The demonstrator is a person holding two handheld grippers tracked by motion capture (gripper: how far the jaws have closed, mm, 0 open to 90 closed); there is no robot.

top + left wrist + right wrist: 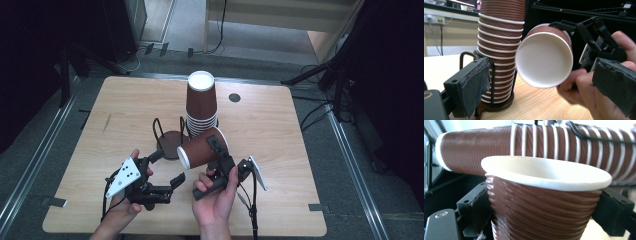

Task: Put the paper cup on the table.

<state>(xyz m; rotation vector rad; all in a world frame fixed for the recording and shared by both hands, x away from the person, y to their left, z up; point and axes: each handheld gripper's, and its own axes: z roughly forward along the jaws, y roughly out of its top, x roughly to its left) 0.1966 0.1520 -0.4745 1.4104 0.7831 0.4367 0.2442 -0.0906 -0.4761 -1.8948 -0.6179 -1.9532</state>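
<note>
Cup [200, 150] lies on its side in the right gripper [220, 155], whose jaws pinch its ribbed brown wall from both flanks, white mouth turned toward the left gripper [167, 170]. That gripper's jaws stand spread wide with nothing between them, just short of the rim. Behind, a stack of cups [201, 102] stands upside down, seemingly in the wire holder [167, 137] on the table [280, 150].
</note>
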